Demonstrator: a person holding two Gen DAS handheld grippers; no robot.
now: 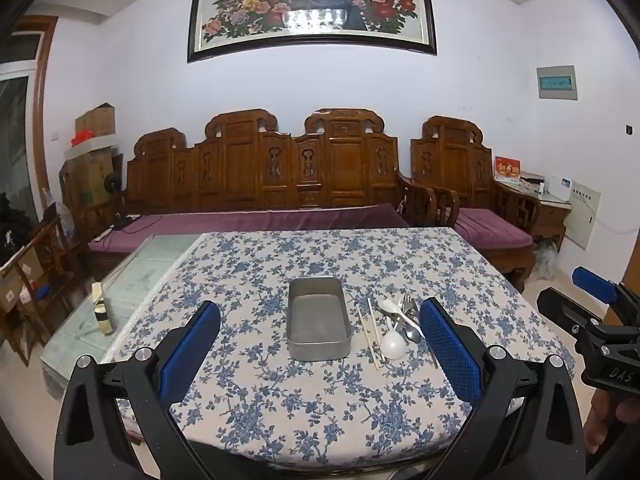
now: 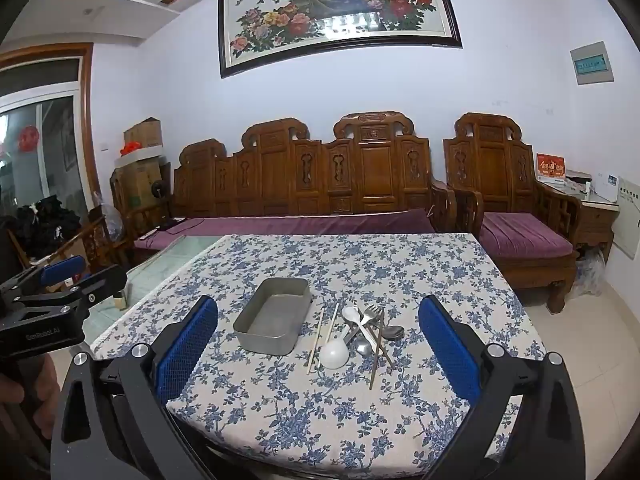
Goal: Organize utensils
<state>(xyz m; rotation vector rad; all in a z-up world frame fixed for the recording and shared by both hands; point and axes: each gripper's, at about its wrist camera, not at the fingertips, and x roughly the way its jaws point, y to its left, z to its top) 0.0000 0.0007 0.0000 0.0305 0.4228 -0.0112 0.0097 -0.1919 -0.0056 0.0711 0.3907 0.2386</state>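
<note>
Left tool: spread wide, grasping nothing, hovering over the near edge of the tabletop, angled slightly down. Right tool: likewise spread wide, nothing between its blue pads, same slight downward tilt. Each tool visible at the edge of the other's view, well apart, neither touching anything on the cloth.

Tray: grey metal, rectangular, nothing in it, sitting flat near the middle of the blue-flowered cloth. Just right of the tray, a loose heap of utensils: pale chopsticks nearest the tray and apart from it, then a white ladle with its bowl toward the camera, a white plastic spoon and fork crossing over metal spoons, plus a darker pair of chopsticks lying across the pile. All utensils outside the tray, on the cloth.

Left part of the tabletop bare glass, with a small pale upright object on it. Behind: carved wooden sofa with purple cushions, framed peacock picture on the wall.
</note>
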